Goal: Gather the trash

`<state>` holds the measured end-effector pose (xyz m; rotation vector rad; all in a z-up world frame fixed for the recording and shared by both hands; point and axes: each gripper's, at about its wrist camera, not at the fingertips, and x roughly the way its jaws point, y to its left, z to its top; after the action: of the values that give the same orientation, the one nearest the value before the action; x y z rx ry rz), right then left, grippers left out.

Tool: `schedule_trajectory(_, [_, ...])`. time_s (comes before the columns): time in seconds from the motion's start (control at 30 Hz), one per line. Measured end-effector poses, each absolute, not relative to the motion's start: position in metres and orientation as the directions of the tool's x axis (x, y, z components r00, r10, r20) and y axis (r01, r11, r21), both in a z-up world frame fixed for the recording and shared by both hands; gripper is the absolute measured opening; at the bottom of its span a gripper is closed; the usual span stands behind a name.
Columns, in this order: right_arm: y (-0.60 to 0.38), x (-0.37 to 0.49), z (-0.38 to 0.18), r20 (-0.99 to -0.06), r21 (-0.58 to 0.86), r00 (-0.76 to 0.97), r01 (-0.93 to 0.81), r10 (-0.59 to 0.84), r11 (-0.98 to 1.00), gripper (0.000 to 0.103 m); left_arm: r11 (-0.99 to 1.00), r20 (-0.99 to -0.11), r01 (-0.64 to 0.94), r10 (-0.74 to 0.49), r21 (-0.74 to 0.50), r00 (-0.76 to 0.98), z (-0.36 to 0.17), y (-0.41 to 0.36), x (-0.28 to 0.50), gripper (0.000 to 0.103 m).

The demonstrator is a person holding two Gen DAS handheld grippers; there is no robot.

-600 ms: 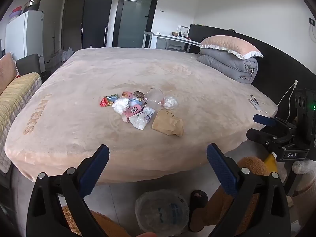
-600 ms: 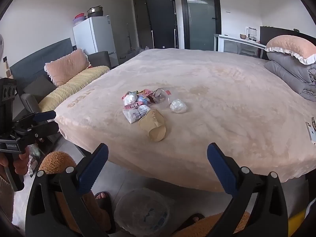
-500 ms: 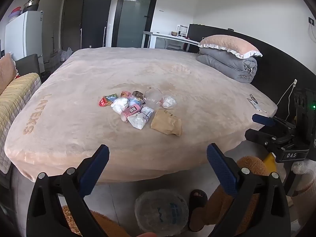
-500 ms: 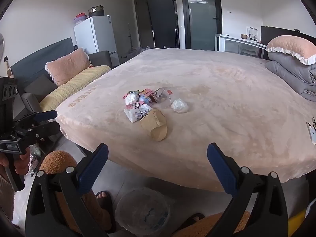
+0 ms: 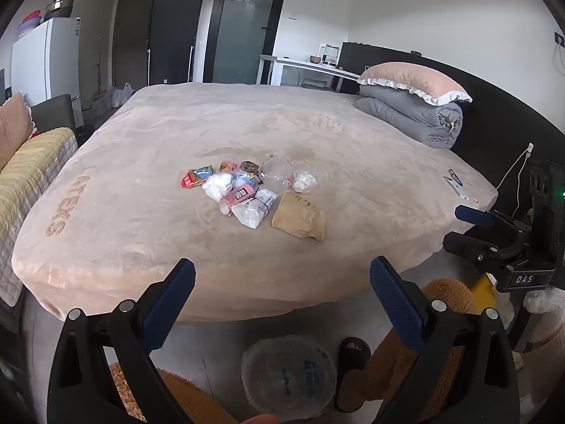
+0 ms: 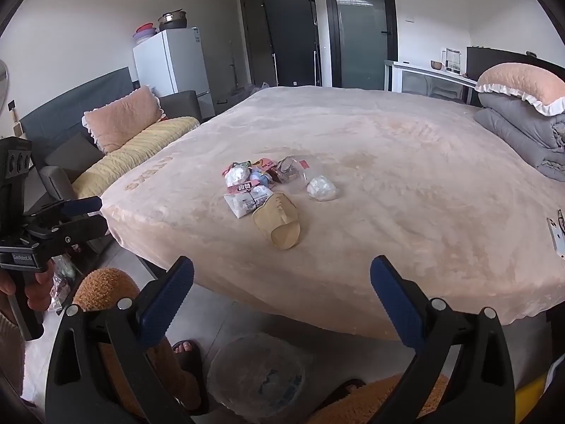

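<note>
A pile of trash lies on the beige bed (image 5: 141, 219): a brown paper bag (image 5: 299, 216) (image 6: 279, 222), a white plastic packet (image 5: 255, 209) (image 6: 247, 202), a pink cup (image 5: 237, 198), crumpled white tissue (image 5: 304, 181) (image 6: 321, 188), a clear plastic lid (image 5: 277, 174) and coloured wrappers (image 5: 196, 177). A bin lined with a clear bag (image 5: 289, 374) (image 6: 257, 378) stands on the floor below. My left gripper (image 5: 282, 282) is open and empty, short of the bed's edge. My right gripper (image 6: 282, 281) is open and empty too.
A folded grey duvet with a pink pillow (image 5: 413, 106) sits at the bed's far right. A phone (image 5: 459, 188) (image 6: 558, 233) lies near the right edge. A sofa with a yellow cover (image 6: 134, 155) stands left. My slippered feet (image 5: 353, 353) are beside the bin.
Both grippers have drifted slightly; the trash pile sits a touch farther left in the left view and right in the right view. Both stay open.
</note>
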<state>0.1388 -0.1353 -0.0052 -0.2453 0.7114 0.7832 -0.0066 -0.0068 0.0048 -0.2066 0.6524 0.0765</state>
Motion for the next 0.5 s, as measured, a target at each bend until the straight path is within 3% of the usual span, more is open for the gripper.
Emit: schedule_trajectory(0.5, [-0.1384, 0.1321, -0.0041, -0.666, 0.054, 0.485, -0.727, 0.567, 0.685, 0.099, 0.973, -0.613, -0.144, 0.004, -0.179, 0.790, 0.0018, -0.0023, -0.0122, 0.097])
